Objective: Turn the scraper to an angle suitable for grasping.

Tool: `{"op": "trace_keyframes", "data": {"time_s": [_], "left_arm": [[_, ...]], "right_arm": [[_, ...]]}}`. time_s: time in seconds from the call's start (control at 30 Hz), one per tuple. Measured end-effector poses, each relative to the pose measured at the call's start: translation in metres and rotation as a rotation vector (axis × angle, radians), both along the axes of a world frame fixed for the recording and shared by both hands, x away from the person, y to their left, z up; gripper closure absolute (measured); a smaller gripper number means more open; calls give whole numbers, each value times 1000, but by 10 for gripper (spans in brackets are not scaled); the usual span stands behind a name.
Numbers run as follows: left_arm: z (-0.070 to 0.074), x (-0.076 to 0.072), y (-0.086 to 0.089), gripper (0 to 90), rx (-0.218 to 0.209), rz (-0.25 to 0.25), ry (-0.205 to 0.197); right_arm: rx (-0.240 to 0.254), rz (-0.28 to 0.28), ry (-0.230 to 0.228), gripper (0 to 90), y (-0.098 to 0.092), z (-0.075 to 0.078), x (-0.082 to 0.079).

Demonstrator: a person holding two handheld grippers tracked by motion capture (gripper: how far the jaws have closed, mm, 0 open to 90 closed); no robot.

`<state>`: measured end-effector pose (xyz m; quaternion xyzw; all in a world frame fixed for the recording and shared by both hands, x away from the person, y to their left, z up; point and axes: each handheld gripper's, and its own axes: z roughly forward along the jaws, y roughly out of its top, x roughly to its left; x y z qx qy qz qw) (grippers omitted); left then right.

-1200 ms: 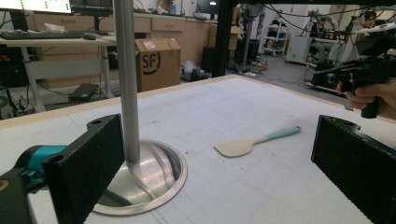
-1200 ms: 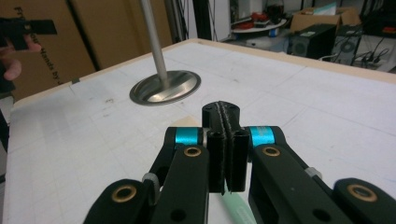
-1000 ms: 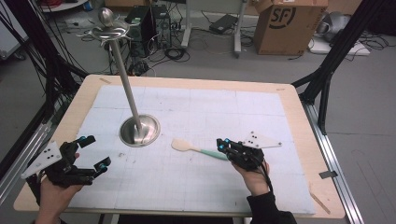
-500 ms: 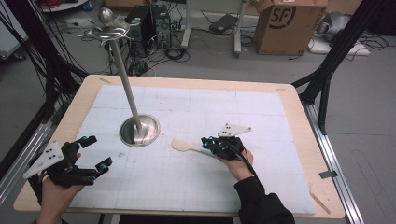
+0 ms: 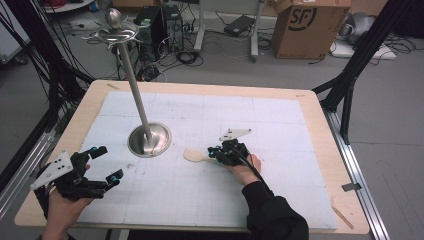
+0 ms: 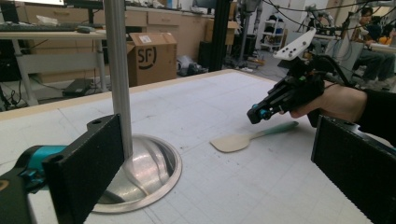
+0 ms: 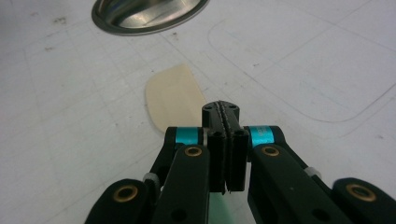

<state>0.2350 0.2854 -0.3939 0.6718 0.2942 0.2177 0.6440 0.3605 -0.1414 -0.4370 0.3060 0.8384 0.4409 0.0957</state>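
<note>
Cardboard boxes, cables and black frame legs are seen on the grey floor behind a pale wooden counter [image 5: 320, 125], most of which is covered by a white gridded mat [image 5: 210, 190]. On the mat's left half a metal stand [image 5: 149, 140] is placed, a round dished base from which a slim upright pole rises to a knobbed top.

Just right of that base a spatula [image 5: 192, 155] lies flat on the mat, with a cream blade pointing toward the stand and a pale green handle running back toward the right gripper [image 5: 215, 151]. This gripper is held low over the handle by a hand in a dark sleeve, and a grey three-cornered plate is carried on its top. In the right gripper view the fingers [image 7: 217, 140] are seen pressed together pad to pad, with nothing between them; the spatula's blade [image 7: 173, 95] shows just beyond their tips and a strip of green handle beneath them. In the left gripper view the closed tips are seen poised just above the handle [image 6: 275, 130], apart from it.

Near the mat's front left corner the left gripper [image 5: 106, 165] is held, well apart from the spatula. Its fingers [image 6: 88, 158] are spread wide and nothing is held between them.
</note>
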Motion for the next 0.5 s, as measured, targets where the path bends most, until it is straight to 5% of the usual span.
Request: {"op": "trace_keyframes", "data": {"time_s": [0.5], "left_arm": [[-2, 1, -1, 35, 4, -7, 9]], "right_arm": [[-72, 14, 32, 899, 18, -8, 10]]}}
